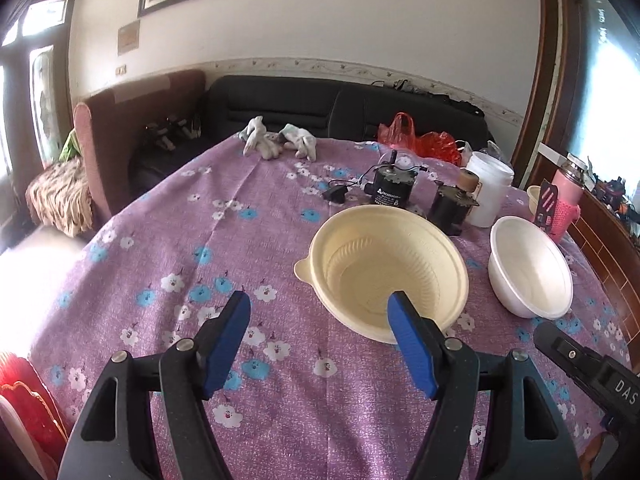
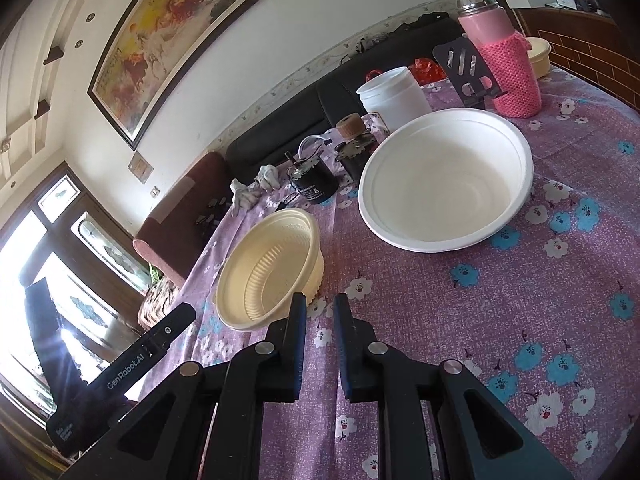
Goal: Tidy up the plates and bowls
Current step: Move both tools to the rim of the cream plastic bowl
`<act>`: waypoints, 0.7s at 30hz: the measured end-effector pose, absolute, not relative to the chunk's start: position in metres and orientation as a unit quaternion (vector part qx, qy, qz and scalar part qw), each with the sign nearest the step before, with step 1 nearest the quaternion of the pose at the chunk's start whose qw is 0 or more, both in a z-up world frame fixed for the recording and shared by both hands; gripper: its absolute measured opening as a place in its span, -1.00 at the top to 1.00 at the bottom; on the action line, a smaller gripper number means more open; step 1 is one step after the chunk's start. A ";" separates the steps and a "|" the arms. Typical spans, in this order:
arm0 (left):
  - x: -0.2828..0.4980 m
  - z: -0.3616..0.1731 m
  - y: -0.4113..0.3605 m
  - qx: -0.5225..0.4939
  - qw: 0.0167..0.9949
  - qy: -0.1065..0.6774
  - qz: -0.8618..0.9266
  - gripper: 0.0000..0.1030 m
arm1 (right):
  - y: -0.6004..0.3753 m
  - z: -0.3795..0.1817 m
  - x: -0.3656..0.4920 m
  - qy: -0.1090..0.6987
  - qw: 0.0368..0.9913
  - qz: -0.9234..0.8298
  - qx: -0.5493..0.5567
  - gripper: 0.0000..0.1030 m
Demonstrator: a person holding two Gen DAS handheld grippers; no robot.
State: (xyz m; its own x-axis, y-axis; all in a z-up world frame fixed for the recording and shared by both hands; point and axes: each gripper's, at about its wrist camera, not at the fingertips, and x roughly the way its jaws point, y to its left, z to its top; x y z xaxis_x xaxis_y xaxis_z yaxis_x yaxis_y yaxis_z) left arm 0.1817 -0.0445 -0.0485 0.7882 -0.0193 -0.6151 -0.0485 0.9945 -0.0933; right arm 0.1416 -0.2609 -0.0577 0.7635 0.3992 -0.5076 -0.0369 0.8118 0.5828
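A cream ribbed plastic bowl (image 1: 382,270) stands upright on the purple flowered tablecloth; it also shows in the right wrist view (image 2: 272,268). A white foam bowl (image 1: 528,266) stands to its right, large in the right wrist view (image 2: 444,180). My left gripper (image 1: 320,308) is open and empty, low over the cloth, its right finger just in front of the cream bowl's near rim. My right gripper (image 2: 320,310) is nearly closed with a narrow gap, holding nothing, just right of the cream bowl and in front of the white bowl.
Behind the bowls are two black motor-like parts (image 1: 390,188), a white plastic tub (image 1: 490,188), a pink knit-covered flask (image 2: 506,64), a dark phone stand (image 2: 466,74), white gloves (image 1: 276,140) and red bags (image 1: 420,138). Sofa and chair stand beyond the table edge.
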 end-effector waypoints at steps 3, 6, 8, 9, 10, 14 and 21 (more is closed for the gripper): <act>0.182 -0.048 -0.047 -0.048 0.944 0.326 0.006 -0.37 | -0.261 -0.058 0.142 0.322 0.896 0.120 0.280 0.70; 0.182 -0.049 -0.047 -0.049 0.944 0.327 0.007 -0.37 | -0.261 -0.059 0.142 0.323 0.896 0.120 0.281 0.70; 0.182 -0.049 -0.047 -0.049 0.944 0.327 0.008 -0.37 | -0.260 -0.059 0.142 0.323 0.896 0.119 0.279 0.70; 0.181 -0.049 -0.047 -0.049 0.944 0.327 0.008 -0.37 | -0.260 -0.059 0.142 0.324 0.896 0.119 0.279 0.70; 0.182 -0.049 -0.047 -0.048 0.944 0.327 0.008 -0.37 | -0.260 -0.059 0.142 0.325 0.895 0.119 0.280 0.70; 0.182 -0.049 -0.047 -0.048 0.944 0.327 0.008 -0.37 | -0.259 -0.059 0.142 0.325 0.895 0.119 0.280 0.70; 0.182 -0.049 -0.047 -0.047 0.944 0.327 0.008 -0.37 | -0.261 -0.061 0.142 0.327 0.894 0.117 0.283 0.70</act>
